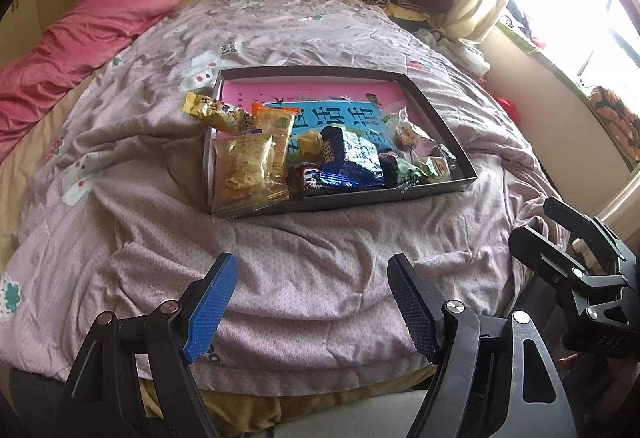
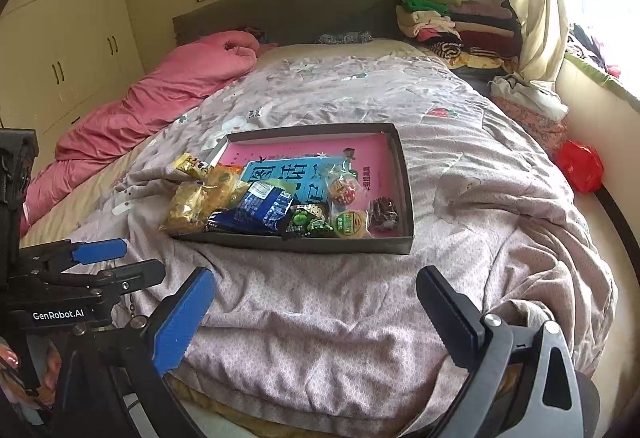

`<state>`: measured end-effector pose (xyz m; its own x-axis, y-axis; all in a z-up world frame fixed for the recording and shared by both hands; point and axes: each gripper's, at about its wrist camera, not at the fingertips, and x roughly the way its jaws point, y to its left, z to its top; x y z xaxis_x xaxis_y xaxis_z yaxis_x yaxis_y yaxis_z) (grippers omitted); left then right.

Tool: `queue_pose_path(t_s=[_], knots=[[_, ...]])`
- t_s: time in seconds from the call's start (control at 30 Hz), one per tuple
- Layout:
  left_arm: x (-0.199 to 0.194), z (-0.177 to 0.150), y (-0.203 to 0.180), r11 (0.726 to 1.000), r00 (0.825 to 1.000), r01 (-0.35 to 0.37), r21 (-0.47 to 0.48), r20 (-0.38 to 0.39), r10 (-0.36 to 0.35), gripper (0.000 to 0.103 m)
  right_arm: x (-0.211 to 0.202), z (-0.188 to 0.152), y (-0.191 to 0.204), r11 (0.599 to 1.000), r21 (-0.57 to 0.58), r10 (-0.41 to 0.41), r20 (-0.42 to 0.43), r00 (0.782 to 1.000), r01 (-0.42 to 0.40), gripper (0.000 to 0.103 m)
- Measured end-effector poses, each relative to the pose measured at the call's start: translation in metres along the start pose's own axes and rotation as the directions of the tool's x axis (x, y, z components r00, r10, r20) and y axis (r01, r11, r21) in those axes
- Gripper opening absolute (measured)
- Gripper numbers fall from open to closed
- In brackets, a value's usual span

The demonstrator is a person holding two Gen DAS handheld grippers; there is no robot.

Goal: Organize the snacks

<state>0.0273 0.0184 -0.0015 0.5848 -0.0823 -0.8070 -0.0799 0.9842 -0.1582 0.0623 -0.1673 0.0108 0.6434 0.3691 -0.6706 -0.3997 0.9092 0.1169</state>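
**A:** On the bed (image 1: 320, 270), a shallow dark tray (image 1: 440, 109) holds the snacks. Both tools hang short of it: the left hand-held gripper (image 1: 312, 302) has its jaws apart with nothing between them, and the right hand-held gripper (image 2: 316, 318) stands spread wide, also empty.

**B:** What's in the tray?

**A:** A pink-and-blue book (image 1: 320, 97) lies flat as a liner. On it sit a blue pack (image 1: 352, 153), a clear bag of yellow crisps (image 1: 248, 165), an orange packet (image 1: 276, 121), a green wrapper (image 2: 308, 222), a round sweet (image 2: 344, 191) and a dark-wrapped piece (image 2: 384, 213) — all bunched at the near end.

**B:** Anything outside?

**A:** A yellow packet (image 1: 212, 109) hangs over the left rim, half on the quilt; the crisps overlap the near-left corner.

**B:** So the next move?

**A:** Likely the strays. Come in low over the quilt, take the yellow packet by its crimped end — not the middle, which would crush it — and set it in the bare far half. The quilt is soft; pressing on the rim could tip the tray.
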Motion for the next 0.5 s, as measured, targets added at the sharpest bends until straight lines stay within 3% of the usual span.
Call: queue_pose_path(t_s=[0.5], knots=[[-0.0012,0.0005,0.0027,1.000,1.000,-0.002,-0.011,-0.005,0.002,0.078,0.0025,-0.0016,-0.0053,1.000,0.025,-0.007,-0.018,1.000,0.007,0.102]])
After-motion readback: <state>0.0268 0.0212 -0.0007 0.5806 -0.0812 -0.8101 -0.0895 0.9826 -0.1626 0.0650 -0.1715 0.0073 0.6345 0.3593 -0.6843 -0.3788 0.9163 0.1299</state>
